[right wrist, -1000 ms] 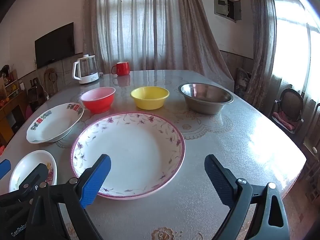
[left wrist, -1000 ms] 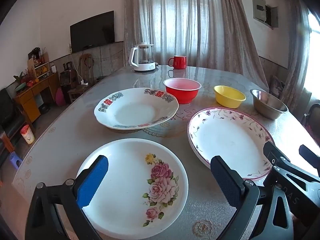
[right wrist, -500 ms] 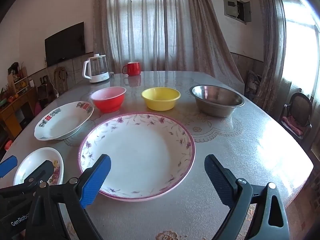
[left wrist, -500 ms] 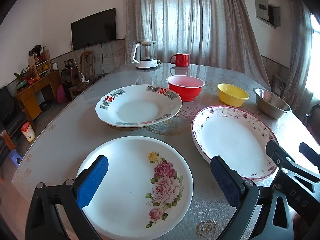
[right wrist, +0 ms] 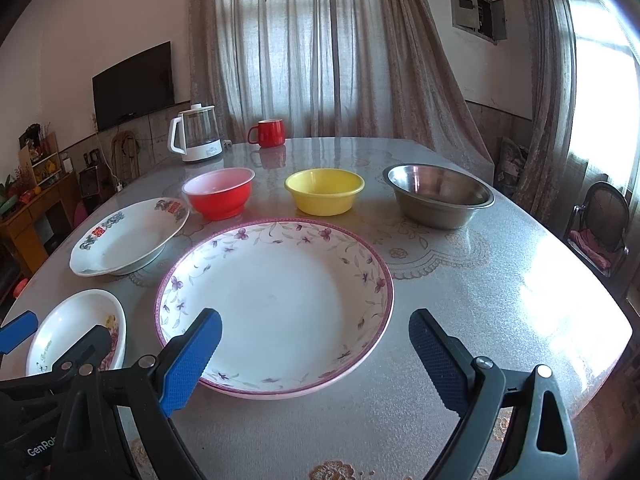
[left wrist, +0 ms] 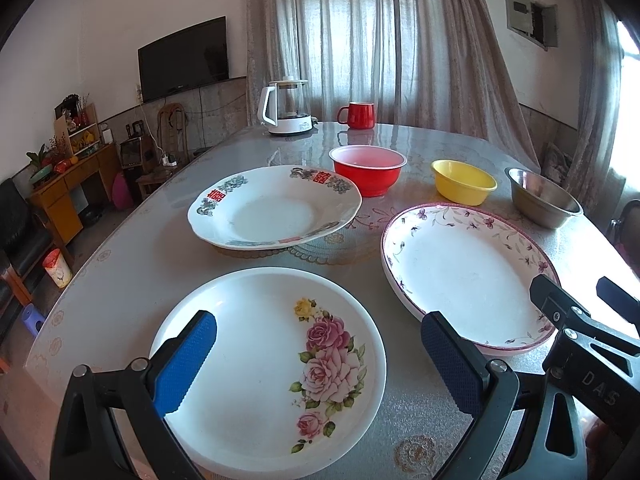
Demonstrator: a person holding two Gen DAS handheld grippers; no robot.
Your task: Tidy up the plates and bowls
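Plates and bowls all lie separate on the worktop (right wrist: 500,280); nothing is stacked yet. The rose plate (left wrist: 268,360) sits nearest me on the left, the violet-rimmed plate (right wrist: 276,304) just beside it to the right, and the deep plate with red characters (left wrist: 276,208) behind them. Further back stand the red bowl (right wrist: 220,196), the yellow bowl (right wrist: 326,192) and the steel bowl (right wrist: 438,196) in a row, apart from one another.

Over the last second only my own position has changed. In the left wrist view the rose plate has grown and slid closer under my left gripper (left wrist: 320,352); in the right wrist view the violet-rimmed plate has shifted right, more nearly centred before my right gripper (right wrist: 312,348). No dish has moved on the worktop.

Both sets of jaws are spread wide and hold nothing; neither touches a rim.

I judge this as the approach before the first pick-up, with the whole task ahead. The plates lie flat, so I expect to need a jaw pad under a rim, and the glossy worktop may let a plate slide away.

The kettle (right wrist: 196,140) and red mug (right wrist: 270,133) at the far edge are out of the way.
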